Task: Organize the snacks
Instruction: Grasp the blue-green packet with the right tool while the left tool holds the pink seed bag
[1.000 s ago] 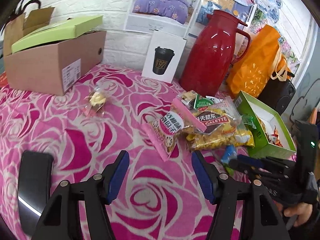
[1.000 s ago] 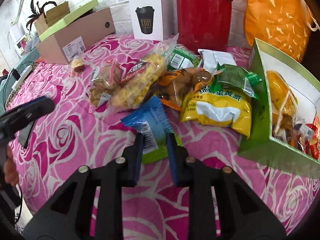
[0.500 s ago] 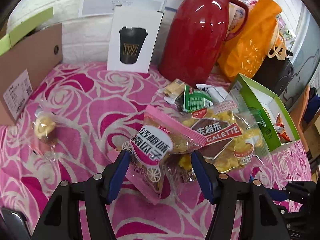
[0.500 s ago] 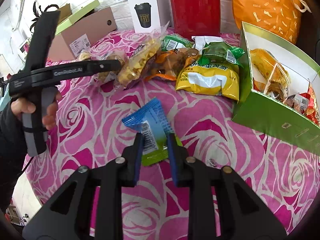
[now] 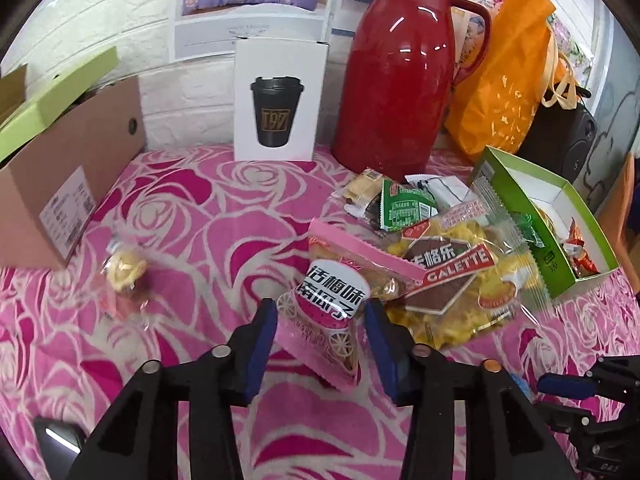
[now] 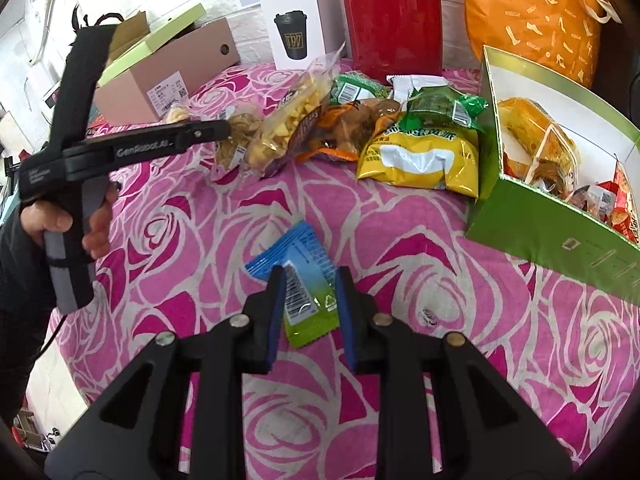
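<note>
Left wrist view: the left tongs (image 5: 320, 326) are closing around a pink plastic snack pouch (image 5: 334, 312) at the near edge of the snack pile on the rose-patterned pink table (image 5: 200, 216), pads not yet pressing. Right wrist view: the right tongs (image 6: 308, 292), narrow, pinch a blue-and-green foil packet (image 6: 300, 276), left of the open green cardboard box (image 6: 552, 228).

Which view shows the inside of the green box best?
The right wrist view: the green box lies close, its open top facing the camera, snack packets visible inside. The left wrist view shows the same box farther off at the frame's right, mostly its outer wall and a narrow glimpse inside.
</note>
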Motion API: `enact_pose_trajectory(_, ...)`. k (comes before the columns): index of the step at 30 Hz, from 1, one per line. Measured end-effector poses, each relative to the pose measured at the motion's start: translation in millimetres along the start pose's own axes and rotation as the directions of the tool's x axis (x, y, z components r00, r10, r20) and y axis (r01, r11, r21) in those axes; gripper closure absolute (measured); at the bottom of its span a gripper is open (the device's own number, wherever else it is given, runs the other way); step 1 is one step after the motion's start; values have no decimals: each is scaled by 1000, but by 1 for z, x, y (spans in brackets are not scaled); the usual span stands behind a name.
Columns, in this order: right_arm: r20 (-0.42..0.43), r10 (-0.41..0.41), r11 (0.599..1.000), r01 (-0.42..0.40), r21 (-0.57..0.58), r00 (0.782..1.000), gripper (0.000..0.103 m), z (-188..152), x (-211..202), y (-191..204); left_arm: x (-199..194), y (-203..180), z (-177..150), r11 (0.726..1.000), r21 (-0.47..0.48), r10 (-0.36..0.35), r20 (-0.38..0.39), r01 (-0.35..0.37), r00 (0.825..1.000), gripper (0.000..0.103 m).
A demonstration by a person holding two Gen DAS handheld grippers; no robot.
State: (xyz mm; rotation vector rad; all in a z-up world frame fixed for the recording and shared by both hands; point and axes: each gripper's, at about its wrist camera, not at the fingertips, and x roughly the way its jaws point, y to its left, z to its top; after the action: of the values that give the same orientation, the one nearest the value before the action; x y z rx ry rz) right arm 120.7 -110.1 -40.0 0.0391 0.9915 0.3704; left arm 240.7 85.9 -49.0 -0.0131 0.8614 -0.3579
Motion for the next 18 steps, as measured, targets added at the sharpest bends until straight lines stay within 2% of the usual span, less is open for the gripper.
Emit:
enact_pose_trajectory(4, -4, -4, 1000, 4, 1, 1000, 76, 1, 2, -2, 18, -8, 8, 997, 78, -2, -38, 5, 999, 41)
enact_pose_trajectory(7, -15, -1, 1000, 1, -9, 1000, 76, 2, 6, -1, 26, -12, 8, 993, 114, 12, -37, -8, 999, 40)
enact_pose_trajectory(8, -19, 2, 1000, -2, -14, 1000, 74, 2, 8, 0, 26, -11, 7, 994, 108, 11, -33, -7, 999, 41)
enact_pose_trajectory(10, -27, 6, 1000, -6, -29, 1000, 59, 2, 10, 1, 23, -4, 6, 998, 63, -8, -35, 10, 999, 56)
enact_pose_trajectory(11, -27, 2, 999, -3, -43, 1000, 50, 1, 11, 3, 21, -1, 5, 998, 52, -16, -38, 18, 999, 59)
enact_pose_trajectory(12, -28, 0, 998, -2, -55, 1000, 49, 1, 13, 5, 19, 1, 4, 999, 48, -24, -37, 26, 999, 59)
enact_pose_trajectory(16, -52, -48, 992, 41, -123, 998, 49, 2, 28, 15, 24, 4, 4, 1000, 16, -6, -45, 7, 999, 51)
enact_pose_trajectory(17, -63, -55, 990, 46, -132, 997, 62, 1, 31, 15, 24, 5, 3, 1000, -1, -8, -49, 8, 999, 53)
enact_pose_trajectory(18, -60, -60, 989, 51, -140, 996, 64, 0, 30, 16, 23, 4, 2, 1000, -11, -6, -47, 5, 999, 56)
